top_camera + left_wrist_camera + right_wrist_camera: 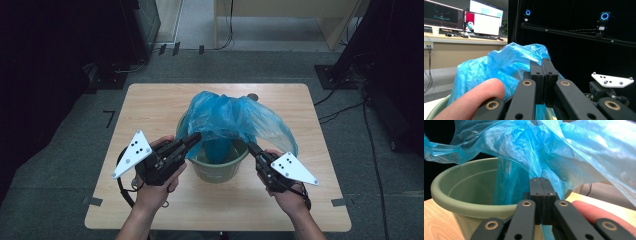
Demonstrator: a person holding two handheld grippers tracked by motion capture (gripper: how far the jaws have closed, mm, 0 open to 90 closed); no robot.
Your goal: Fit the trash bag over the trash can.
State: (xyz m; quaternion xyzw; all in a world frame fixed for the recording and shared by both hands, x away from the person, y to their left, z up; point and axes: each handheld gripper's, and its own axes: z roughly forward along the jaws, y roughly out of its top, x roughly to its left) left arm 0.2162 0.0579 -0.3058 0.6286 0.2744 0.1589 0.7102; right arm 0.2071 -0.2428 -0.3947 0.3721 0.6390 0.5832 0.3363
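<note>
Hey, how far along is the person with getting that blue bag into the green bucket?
Done: the blue bag hangs partly down inside the green bucket. In hand: the left gripper and right gripper are both shut on its plastic. Left: the bag's edge isn't spread over the rim yet.

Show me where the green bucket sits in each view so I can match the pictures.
High view: the green bucket stands mid-table between the two grippers, with the blue bag draped over it.
Left gripper view: a sliver of its rim shows at bottom left, under the bag.
Right gripper view: it fills the left half, behind the shut fingers.
Shared landmark: the blue bag.
</note>
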